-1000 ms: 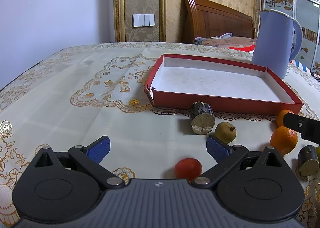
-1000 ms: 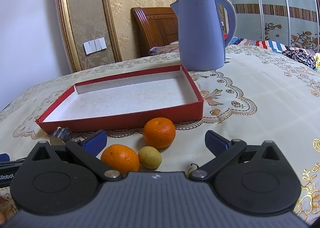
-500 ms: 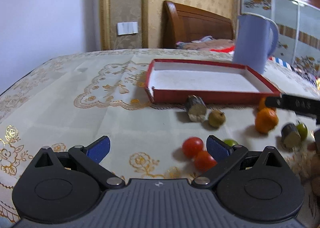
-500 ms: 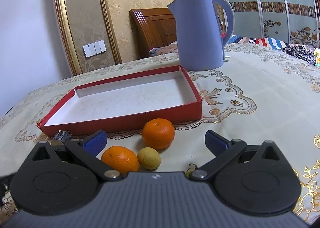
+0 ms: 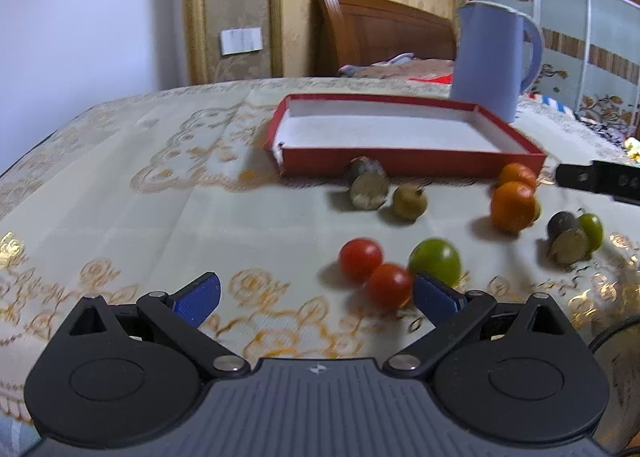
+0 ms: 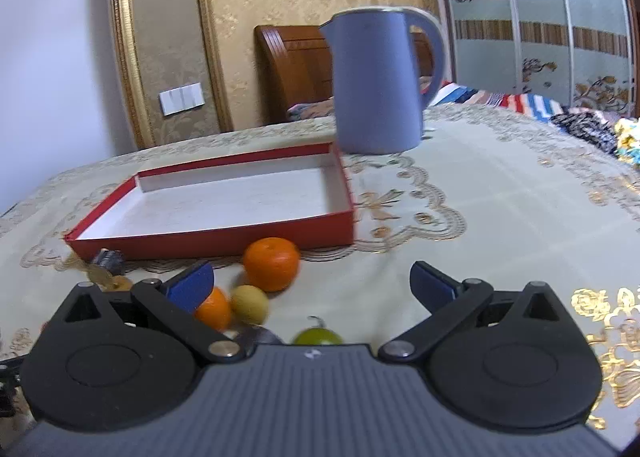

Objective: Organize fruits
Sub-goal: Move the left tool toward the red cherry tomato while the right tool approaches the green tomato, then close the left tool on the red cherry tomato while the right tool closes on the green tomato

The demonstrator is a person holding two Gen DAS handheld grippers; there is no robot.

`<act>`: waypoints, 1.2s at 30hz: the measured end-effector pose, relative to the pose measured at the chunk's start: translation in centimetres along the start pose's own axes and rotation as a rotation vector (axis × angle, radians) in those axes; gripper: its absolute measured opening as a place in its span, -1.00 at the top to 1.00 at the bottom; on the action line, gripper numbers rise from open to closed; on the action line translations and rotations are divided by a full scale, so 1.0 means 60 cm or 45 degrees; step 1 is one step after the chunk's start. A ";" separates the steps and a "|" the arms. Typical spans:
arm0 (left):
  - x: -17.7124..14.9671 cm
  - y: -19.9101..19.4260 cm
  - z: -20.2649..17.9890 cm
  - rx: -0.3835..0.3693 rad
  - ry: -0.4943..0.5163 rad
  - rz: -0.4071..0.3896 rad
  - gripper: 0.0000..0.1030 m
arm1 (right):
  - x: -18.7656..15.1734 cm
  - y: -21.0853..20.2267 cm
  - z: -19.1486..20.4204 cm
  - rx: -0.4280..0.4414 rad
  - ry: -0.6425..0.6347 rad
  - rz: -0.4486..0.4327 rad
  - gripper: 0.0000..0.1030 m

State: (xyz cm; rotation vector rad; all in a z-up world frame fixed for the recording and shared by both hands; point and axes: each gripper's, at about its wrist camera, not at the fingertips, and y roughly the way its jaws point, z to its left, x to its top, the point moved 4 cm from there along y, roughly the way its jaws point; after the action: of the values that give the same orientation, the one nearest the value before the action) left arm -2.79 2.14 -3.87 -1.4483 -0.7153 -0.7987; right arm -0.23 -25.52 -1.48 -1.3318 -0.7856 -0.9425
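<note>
Two red tomatoes (image 5: 374,271) show only from left gripper (image 5: 316,297); jaws apart

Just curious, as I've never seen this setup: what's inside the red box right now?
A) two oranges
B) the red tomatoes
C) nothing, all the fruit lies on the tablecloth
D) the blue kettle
C: the red box shows only its bare white floor, while the oranges and red tomatoes lie on the tablecloth in front of it.
</note>
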 end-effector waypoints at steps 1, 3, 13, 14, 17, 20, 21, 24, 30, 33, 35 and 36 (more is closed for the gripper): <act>-0.001 0.000 0.000 -0.006 0.006 0.004 -1.00 | -0.001 0.000 -0.004 -0.003 0.003 0.004 -1.00; -0.001 0.004 -0.004 -0.007 0.011 0.023 -0.99 | -0.003 0.002 -0.011 0.004 0.018 0.019 -1.00; 0.004 0.021 -0.028 0.000 -0.001 0.050 -0.48 | -0.015 -0.016 -0.036 0.017 -0.061 0.097 -1.00; 0.005 0.020 -0.031 0.008 0.014 0.040 -0.31 | -0.018 -0.019 -0.038 0.033 -0.068 0.104 -1.00; 0.007 0.019 -0.036 0.005 0.004 0.044 -0.20 | -0.025 -0.025 -0.039 0.064 -0.072 0.119 -1.00; 0.004 0.013 -0.037 -0.008 -0.005 0.034 0.01 | -0.029 -0.025 -0.041 0.065 -0.058 0.120 -1.00; 0.003 0.011 -0.038 -0.013 -0.006 0.033 0.06 | -0.029 -0.024 -0.040 0.067 -0.055 0.120 -1.00; 0.003 0.011 -0.044 -0.036 0.018 0.021 0.18 | -0.031 -0.024 -0.038 0.077 -0.062 0.119 -1.00; 0.007 0.018 -0.050 -0.058 0.049 0.016 0.21 | -0.042 -0.036 -0.027 0.138 -0.106 0.131 -1.00; 0.009 0.021 -0.051 -0.053 0.042 0.015 0.22 | -0.050 -0.042 -0.014 0.166 -0.145 0.143 -1.00; 0.008 0.021 -0.051 -0.048 0.042 0.008 0.27 | -0.055 -0.048 -0.005 0.167 -0.188 0.131 -1.00; 0.006 0.021 -0.051 -0.040 0.050 0.003 0.28 | -0.055 -0.050 -0.003 0.163 -0.199 0.124 -1.00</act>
State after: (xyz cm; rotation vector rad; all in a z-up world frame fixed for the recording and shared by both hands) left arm -1.72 -0.99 -4.28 -1.4575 -0.6740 -0.8378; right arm -4.39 -25.34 -3.15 -1.3305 -0.8778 -0.7059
